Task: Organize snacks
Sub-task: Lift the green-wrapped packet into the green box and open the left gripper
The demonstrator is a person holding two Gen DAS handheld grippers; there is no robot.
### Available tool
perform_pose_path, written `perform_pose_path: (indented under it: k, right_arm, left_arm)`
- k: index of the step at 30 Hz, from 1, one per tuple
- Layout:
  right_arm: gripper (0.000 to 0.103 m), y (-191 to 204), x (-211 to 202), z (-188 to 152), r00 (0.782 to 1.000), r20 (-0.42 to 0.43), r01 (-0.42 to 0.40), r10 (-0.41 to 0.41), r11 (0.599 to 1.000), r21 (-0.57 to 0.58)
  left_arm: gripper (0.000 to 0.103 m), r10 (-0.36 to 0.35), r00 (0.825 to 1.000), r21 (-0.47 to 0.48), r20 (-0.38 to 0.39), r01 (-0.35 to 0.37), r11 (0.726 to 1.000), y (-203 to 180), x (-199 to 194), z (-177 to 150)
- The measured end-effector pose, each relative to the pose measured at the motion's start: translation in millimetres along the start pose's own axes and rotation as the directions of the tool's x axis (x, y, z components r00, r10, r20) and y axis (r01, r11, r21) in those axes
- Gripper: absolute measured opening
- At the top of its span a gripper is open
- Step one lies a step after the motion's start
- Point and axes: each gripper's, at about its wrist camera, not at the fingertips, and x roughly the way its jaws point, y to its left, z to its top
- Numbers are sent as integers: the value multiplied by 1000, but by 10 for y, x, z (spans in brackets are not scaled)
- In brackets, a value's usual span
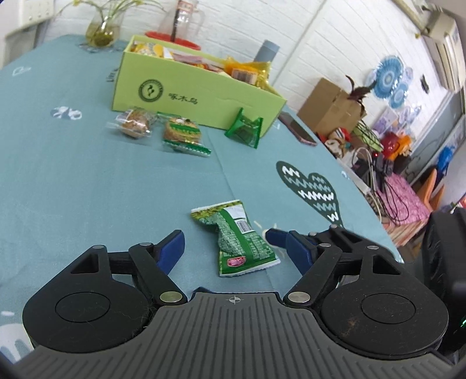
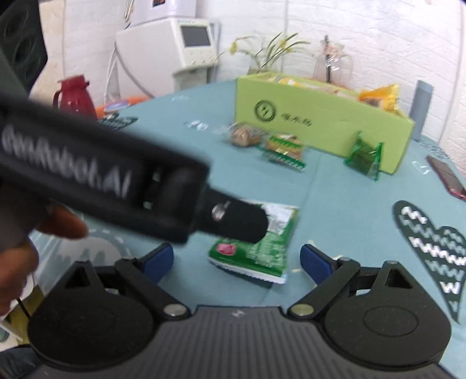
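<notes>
A green snack packet (image 1: pixel 237 237) lies on the blue tablecloth between the open fingers of my left gripper (image 1: pixel 230 245). It also shows in the right wrist view (image 2: pixel 256 247), between the open fingers of my right gripper (image 2: pixel 237 259), partly hidden by the left gripper's black body (image 2: pixel 116 180). Both grippers are open and hold nothing. A light green cardboard box (image 1: pixel 192 96) with several snacks in it stands farther back (image 2: pixel 320 122). In front of it lie a brown cake in clear wrap (image 1: pixel 134 122), a green-edged biscuit pack (image 1: pixel 183 134) and a small dark green packet (image 1: pixel 244 128).
A phone (image 1: pixel 297 128) lies right of the box near the table edge. A plant vase (image 1: pixel 103 29), a glass jug (image 1: pixel 182 17) and a grey bottle (image 1: pixel 266 51) stand behind the box. A red kettle (image 2: pixel 75 96) is far left. Clutter lies beyond the table's right edge.
</notes>
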Motion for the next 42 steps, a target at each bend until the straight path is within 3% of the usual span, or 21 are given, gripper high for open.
perform_pose_path:
  k: [10,12,14,16,23,31,37,40,42]
  right_arm:
    - [91,-138,13,-2,999,32,-12,11,999,48]
    - [79,-171,-16,11,999,42,-21,20,999,41]
    - [70,-255,-36,53,999,38,-37,35,997,69]
    - [67,-302,-14,100,997,29,-72,70,994,84]
    - [66,-387,19,417,993,103,-67,62,997,50]
    - [70,-869,369,1439,971,236,40,-19,996,-83]
    - [69,-1423,1016,1949,982,181,61,-49,996,-64]
    - [69,-1594,1321,1962,993,112,47,-40,997,-55]
    - [72,-1594,1434,1920,994,106,44,-37,997,-63]
  left_arm:
    - [61,-35,996,-1,-83,35,999,-93,368,57]
    - [46,-23,996,39,-85,27,999,-134,383,45]
    - [7,-76,990,-4,-123,76,997,-83,408,67]
    - [3,-73,989,-22,-127,71,997,-46,423,102]
    - [2,-50,997,8,-51,50,999,-139,387,488]
    - [2,-69,992,86,101,61,994,-202,599,1671]
    - [1,-50,996,56,71,46,997,-10,1302,2416]
    - [2,5,999,39,41,-6,999,106,1663,2496]
    - [13,53,998,54,28,-54,997,140,1826,2427]
